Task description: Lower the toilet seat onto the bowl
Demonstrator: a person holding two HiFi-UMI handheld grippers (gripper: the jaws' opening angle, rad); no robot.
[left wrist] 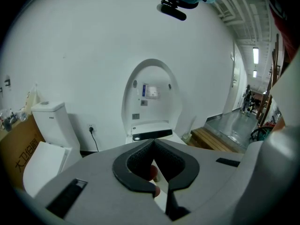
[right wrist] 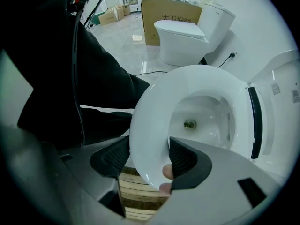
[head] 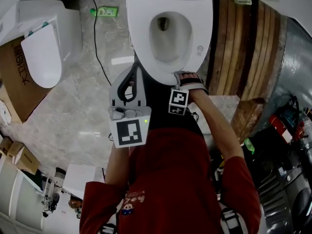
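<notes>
The white toilet seat lies flat or nearly flat over the bowl; whether it touches the bowl I cannot tell. Its lid stands upright against the wall. My right gripper points down at the seat's front rim. In the right gripper view the seat fills the gap of that gripper, one pad at the outer edge and the other at the inner edge, shut on the rim. My left gripper hangs in front of the toilet, apart from it. Its jaws meet at the tips with nothing between them.
A second white toilet and a cardboard box stand at the left. A black cable runs over the marble floor. A raised wooden platform borders the toilet's right side. My legs are close against the bowl's front.
</notes>
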